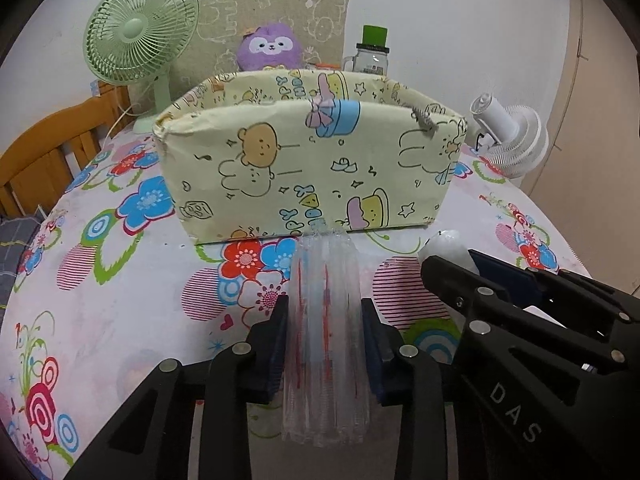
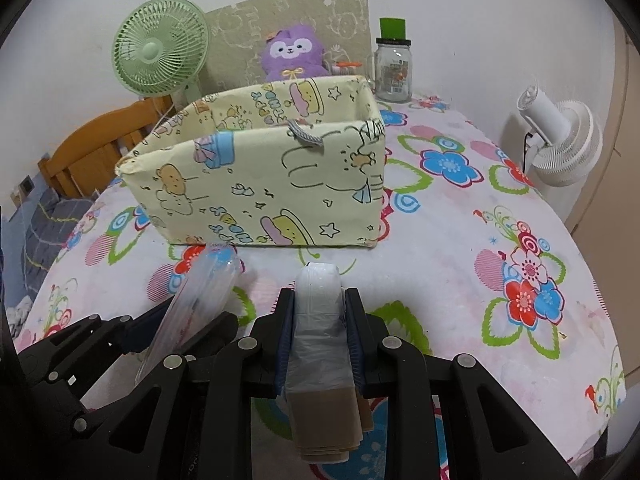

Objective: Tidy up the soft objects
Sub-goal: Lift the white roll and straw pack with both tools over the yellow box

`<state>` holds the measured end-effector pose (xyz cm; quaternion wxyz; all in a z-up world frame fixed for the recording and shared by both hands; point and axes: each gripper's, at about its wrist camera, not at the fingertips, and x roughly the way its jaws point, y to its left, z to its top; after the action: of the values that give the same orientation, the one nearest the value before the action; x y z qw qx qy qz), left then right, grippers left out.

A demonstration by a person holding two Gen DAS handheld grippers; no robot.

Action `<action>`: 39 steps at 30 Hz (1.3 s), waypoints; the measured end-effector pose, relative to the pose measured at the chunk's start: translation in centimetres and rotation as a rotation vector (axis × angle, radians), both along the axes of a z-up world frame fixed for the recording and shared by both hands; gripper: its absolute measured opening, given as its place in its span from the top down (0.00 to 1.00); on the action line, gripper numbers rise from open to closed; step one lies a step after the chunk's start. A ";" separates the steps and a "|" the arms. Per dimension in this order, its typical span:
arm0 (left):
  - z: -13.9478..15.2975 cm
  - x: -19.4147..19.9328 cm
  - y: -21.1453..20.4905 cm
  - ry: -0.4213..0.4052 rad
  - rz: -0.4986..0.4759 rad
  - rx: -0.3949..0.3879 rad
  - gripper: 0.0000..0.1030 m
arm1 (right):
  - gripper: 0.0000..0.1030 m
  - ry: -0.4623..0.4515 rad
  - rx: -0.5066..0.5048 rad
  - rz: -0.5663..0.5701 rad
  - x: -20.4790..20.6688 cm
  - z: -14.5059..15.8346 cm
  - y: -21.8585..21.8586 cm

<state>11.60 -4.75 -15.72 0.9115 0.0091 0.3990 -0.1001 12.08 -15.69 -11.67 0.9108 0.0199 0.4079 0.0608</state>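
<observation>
My left gripper [image 1: 323, 308] is shut on a clear, ribbed plastic roll [image 1: 324, 272] with red and blue print, which sticks out forward past the fingers. Beside it my right gripper [image 2: 319, 300] is shut on a white roll of plastic bags [image 2: 318, 280] with a brown paper band at its near end. Both are held low over the flowered tablecloth [image 2: 460, 248], just in front of the yellow cartoon-print fabric box [image 1: 312, 168], which stands open at the top. The same box [image 2: 260, 184] sits a little to the left in the right wrist view. Its inside is hidden.
Behind the box are a purple plush toy [image 1: 266, 48], a green desk fan [image 1: 140, 32] and a glass jar with a green lid [image 2: 394, 68]. A white fan [image 2: 560, 140] stands at the right table edge. A wooden frame [image 1: 48, 152] lies left.
</observation>
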 end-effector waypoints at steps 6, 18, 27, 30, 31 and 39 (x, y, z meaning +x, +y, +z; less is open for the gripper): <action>1.1 -0.9 0.3 -0.030 0.004 -0.002 0.68 | 0.73 -0.030 -0.002 0.007 -0.9 1.2 0.4; 3.6 -2.4 0.7 -0.100 0.014 -0.007 0.68 | 0.73 -0.094 -0.001 0.017 -2.2 4.0 0.9; 5.6 -2.9 0.8 -0.143 0.020 -0.006 0.68 | 0.73 -0.135 0.010 0.026 -2.4 5.9 1.0; 6.1 -2.9 0.8 -0.152 0.025 -0.003 0.68 | 0.73 -0.146 0.008 0.027 -2.4 6.4 1.0; 6.2 -2.9 0.7 -0.155 0.025 -0.002 0.68 | 0.73 -0.149 0.008 0.027 -2.4 6.6 1.0; 7.4 -2.6 0.5 -0.179 0.026 0.008 0.68 | 0.73 -0.169 0.005 0.025 -2.0 7.7 0.8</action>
<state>8.99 -4.21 -8.32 0.9446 0.0166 0.3166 -0.0856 10.05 -14.91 -3.99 0.9410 0.0119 0.3297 0.0747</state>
